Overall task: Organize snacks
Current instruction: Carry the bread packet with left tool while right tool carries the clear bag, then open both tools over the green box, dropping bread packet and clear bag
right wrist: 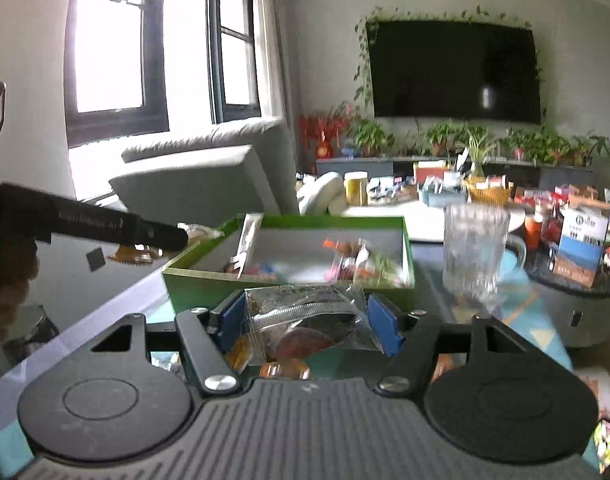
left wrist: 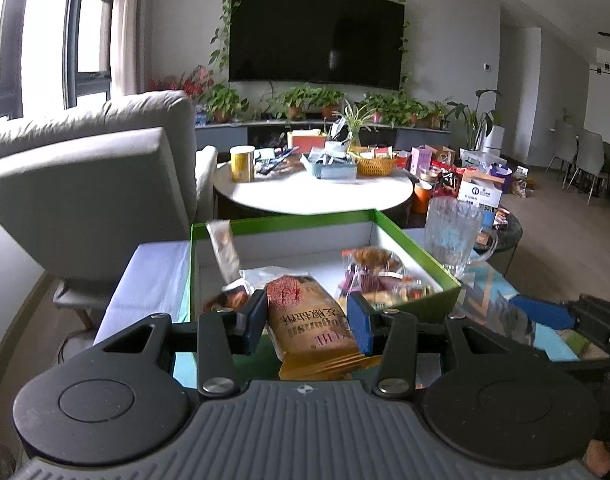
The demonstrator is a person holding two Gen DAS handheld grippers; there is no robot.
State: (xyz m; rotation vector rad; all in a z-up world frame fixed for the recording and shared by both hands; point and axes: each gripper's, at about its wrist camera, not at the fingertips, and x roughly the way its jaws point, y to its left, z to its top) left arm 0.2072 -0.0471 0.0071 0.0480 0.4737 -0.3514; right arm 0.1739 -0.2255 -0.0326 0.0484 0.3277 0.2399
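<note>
- Your left gripper [left wrist: 307, 320] pinches an orange yogurt-snack packet [left wrist: 311, 330]; the green box [left wrist: 289, 220] rim lies at 12 o'clock.
- Your right gripper [right wrist: 307, 322] clamps a clear snack pouch [right wrist: 305, 322]; the glass mug [right wrist: 475, 248] stands at 1 o'clock.

Glossy plastic wrapper [right wrist: 305, 320], ribbed glass mug [right wrist: 475, 248]

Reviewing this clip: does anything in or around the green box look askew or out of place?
One thing: a long narrow snack packet stands on end against the left wall of the green box, poking above the rim, while the other snacks lie flat inside. The glass pitcher beside the box stands upright. No spill is visible.
</note>
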